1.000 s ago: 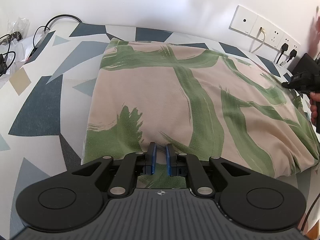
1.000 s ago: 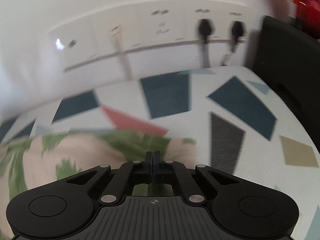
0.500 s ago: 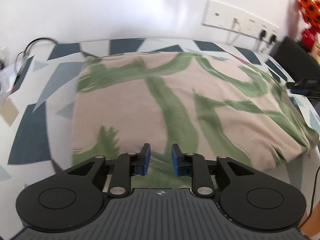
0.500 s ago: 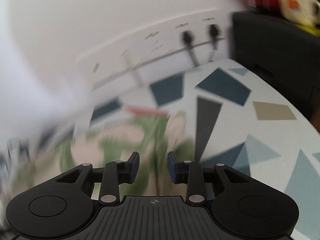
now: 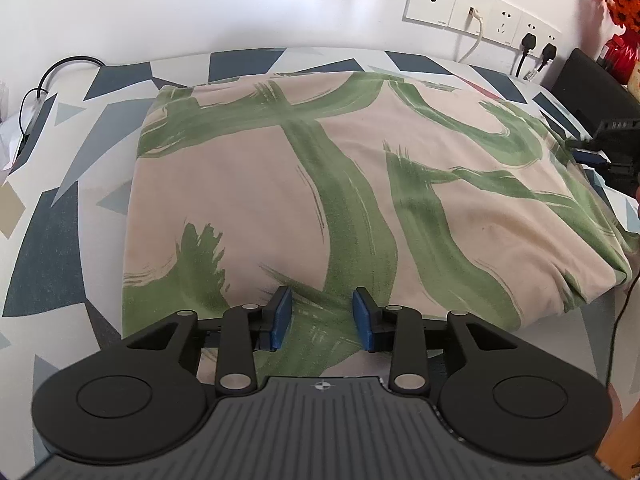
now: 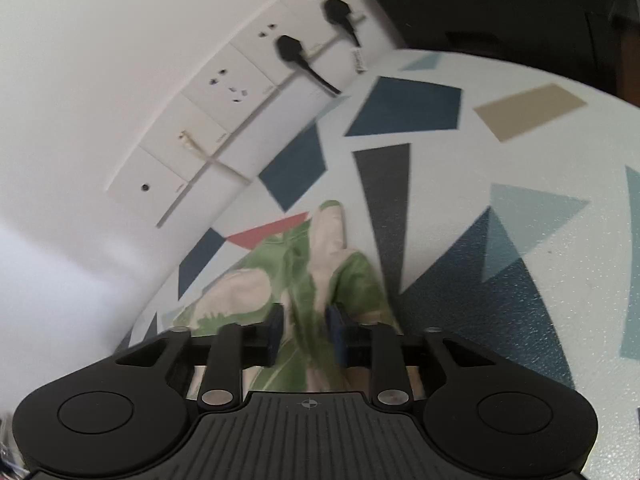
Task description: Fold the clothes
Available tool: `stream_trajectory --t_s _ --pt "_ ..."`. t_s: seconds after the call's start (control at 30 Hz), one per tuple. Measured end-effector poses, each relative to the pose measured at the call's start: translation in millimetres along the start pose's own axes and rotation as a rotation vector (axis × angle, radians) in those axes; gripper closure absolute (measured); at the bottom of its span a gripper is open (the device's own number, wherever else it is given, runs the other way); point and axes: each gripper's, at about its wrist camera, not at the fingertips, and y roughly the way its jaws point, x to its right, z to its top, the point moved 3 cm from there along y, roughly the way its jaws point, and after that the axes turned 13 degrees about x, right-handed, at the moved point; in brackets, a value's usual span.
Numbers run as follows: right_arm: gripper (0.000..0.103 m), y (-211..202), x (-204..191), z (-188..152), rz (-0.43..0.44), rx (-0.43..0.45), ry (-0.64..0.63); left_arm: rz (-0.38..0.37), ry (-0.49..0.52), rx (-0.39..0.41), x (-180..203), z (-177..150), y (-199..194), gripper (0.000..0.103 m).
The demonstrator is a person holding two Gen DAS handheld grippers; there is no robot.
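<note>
1. the garment [image 5: 360,184], beige with green brush strokes, lies folded into a broad rectangle on the desk [image 5: 48,240], which has a white cover with blue, grey and tan shapes.
2. the left hand-held gripper [image 5: 323,318] sits low over the near edge of the garment, its blue pads [image 5: 280,316] spread apart with cloth showing between them; nothing is pinched.
3. the right hand-held gripper [image 6: 305,330] is at the garment's right-hand end, seen at the right edge of the left view [image 5: 612,148]. its pads [image 6: 274,330] are parted on either side of a raised fold of the garment [image 6: 316,264]; the cloth runs between them, but they do not look pressed onto it.
4. a corner of the garment points away from the right hand-held gripper toward the wall.
5. wall sockets [image 5: 480,14] line the wall behind the desk, two holding black plugs [image 6: 292,50].
6. a black box [image 5: 592,84] stands at the desk's far right corner.
</note>
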Motion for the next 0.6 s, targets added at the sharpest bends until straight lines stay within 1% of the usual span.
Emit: stream_trajectory --t_s 0.03,0.13,0.23,0.33,0.53,0.6 --pt "0.097 -0.4 2.1 2.3 -0.002 0.008 0.009 0.002 0.002 0.001 0.5 0.0 -0.1 0.067" --pt "0.096 -1.7 8.4 9.4 -0.008 0.031 0.036 0.002 0.009 0.005 0.7 -0.7 -0.3 0.067" --pt "0.101 -3.0 14.7 16.4 -0.013 0.054 0.063 -0.002 0.014 0.004 -0.8 -0.4 -0.1 0.066" --pt "0.103 -5.6 20.8 22.4 -0.019 0.076 0.088 -0.005 0.008 -0.001 -2.7 0.3 0.2 0.066" --pt "0.103 -46.3 27.7 5.1 -0.013 0.067 0.107 -0.008 0.020 -0.005 -3.4 0.9 0.6 0.066" --pt "0.101 -59.9 30.0 -0.6 -0.010 0.064 0.113 -0.014 0.025 -0.005 -3.8 0.9 0.7 0.066"
